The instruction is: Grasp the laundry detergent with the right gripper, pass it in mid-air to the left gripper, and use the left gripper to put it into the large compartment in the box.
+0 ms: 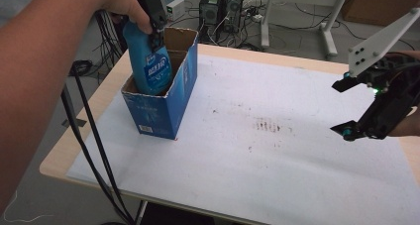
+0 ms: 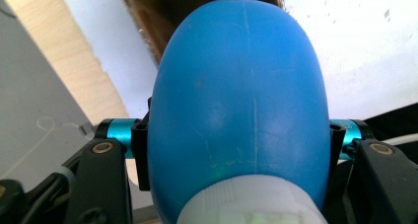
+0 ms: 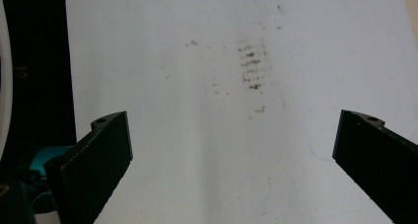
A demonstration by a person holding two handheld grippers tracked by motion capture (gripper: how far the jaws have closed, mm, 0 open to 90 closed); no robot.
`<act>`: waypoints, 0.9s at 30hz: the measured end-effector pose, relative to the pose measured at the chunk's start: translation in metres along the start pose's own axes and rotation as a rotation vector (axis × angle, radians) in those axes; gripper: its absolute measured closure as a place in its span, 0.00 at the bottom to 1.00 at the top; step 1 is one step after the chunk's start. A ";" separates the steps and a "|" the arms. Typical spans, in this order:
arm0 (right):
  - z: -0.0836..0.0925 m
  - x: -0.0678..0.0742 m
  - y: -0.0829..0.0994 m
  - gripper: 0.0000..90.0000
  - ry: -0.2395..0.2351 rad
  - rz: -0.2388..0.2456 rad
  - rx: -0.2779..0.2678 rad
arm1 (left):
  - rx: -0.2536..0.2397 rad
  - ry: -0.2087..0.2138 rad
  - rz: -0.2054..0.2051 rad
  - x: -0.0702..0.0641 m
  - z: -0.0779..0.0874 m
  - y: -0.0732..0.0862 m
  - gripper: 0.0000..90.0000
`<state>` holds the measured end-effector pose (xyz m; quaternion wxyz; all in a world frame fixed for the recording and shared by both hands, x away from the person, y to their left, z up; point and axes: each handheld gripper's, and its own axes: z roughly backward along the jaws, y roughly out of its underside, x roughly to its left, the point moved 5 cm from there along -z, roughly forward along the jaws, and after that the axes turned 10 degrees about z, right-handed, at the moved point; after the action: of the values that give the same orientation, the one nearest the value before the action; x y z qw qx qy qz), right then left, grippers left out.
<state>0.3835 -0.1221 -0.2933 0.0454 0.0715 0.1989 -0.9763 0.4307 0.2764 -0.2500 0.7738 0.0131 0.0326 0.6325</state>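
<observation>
A blue plastic bottle [image 1: 148,61] with a printed label stands partly down inside an open blue cardboard box [image 1: 166,111] at the table's left. My left gripper [image 1: 154,24] holds it near the top, jaws shut on its sides. In the left gripper view the blue bottle [image 2: 239,110] bulges between the jaws with its white cap end nearest the camera, and the brown inside of the box [image 2: 162,17] lies beyond it. My right gripper [image 1: 349,108] hovers open over the table's right side; in its own view my right gripper [image 3: 231,155] has nothing between its jaws.
A white sheet [image 1: 267,150] with dark smudges [image 1: 267,125] covers the wooden table [image 1: 59,158]. Black cables [image 1: 94,145] hang off the left edge. Computer towers [image 1: 220,7] and a stand's legs sit on the floor behind the table.
</observation>
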 end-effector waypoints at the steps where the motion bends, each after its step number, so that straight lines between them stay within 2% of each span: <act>1: 0.002 -0.001 0.003 0.01 0.002 -0.003 0.014 | -0.003 -0.005 -0.040 -0.001 -0.008 -0.001 0.44; 2: 0.002 -0.001 0.003 0.01 0.002 -0.003 0.014 | -0.003 -0.005 -0.040 -0.001 -0.008 -0.001 0.44; 3: 0.006 -0.003 0.005 0.01 0.007 -0.008 0.022 | -0.004 -0.008 -0.083 -0.002 -0.016 -0.001 0.43; 4: 0.006 -0.003 0.005 0.01 0.007 -0.008 0.022 | -0.004 -0.008 -0.083 -0.002 -0.016 -0.001 0.44; 5: 0.009 -0.005 0.008 0.01 0.013 -0.016 0.026 | -0.011 -0.010 -0.129 -0.003 -0.024 -0.003 0.43; 6: 0.010 -0.006 0.009 0.01 0.016 -0.017 0.026 | -0.011 -0.010 -0.129 -0.003 -0.024 -0.003 0.43; 7: 0.011 -0.007 0.011 0.01 0.017 -0.027 0.029 | -0.005 -0.021 -0.165 -0.004 -0.031 -0.004 0.43; 8: 0.011 -0.007 0.011 0.01 0.017 -0.027 0.029 | -0.005 -0.021 -0.165 -0.004 -0.031 -0.004 0.43; 10: 0.013 -0.010 0.015 0.01 0.019 -0.039 0.023 | -0.004 -0.026 -0.218 -0.006 -0.039 -0.006 0.43; 11: 0.014 -0.012 0.019 0.01 0.017 -0.047 0.022 | 0.000 -0.025 -0.278 -0.007 -0.047 -0.006 0.43; 12: 0.014 -0.012 0.019 0.01 0.017 -0.047 0.022 | 0.000 -0.025 -0.278 -0.007 -0.047 -0.006 0.43; 13: 0.014 -0.013 0.023 0.01 0.020 -0.057 0.029 | 0.001 -0.020 -0.313 -0.009 -0.055 -0.007 0.43; 14: 0.014 -0.013 0.023 0.01 0.020 -0.057 0.029 | 0.001 -0.020 -0.313 -0.009 -0.055 -0.007 0.43; 15: 0.014 -0.014 0.026 0.01 0.019 -0.064 0.035 | 0.008 -0.027 -0.352 -0.010 -0.061 -0.007 0.43; 19: 0.015 -0.015 0.028 0.01 0.018 -0.070 0.039 | 0.015 -0.030 -0.358 -0.010 -0.067 -0.008 0.43; 20: 0.015 -0.015 0.029 0.01 0.017 -0.070 0.042 | 0.026 -0.024 -0.381 -0.009 -0.076 -0.007 0.43; 26: 0.013 -0.015 0.027 0.01 0.017 -0.065 0.048 | 0.027 -0.014 -0.393 -0.007 -0.087 -0.007 0.43; 27: 0.013 -0.015 0.027 0.01 0.017 -0.070 0.050 | 0.037 -0.026 -0.410 -0.005 -0.090 -0.007 0.43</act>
<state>0.4000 -0.1510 -0.2897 0.0078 0.0738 0.1772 -0.9814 0.4304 0.2679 -0.3401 0.8862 0.0284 0.0364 0.4610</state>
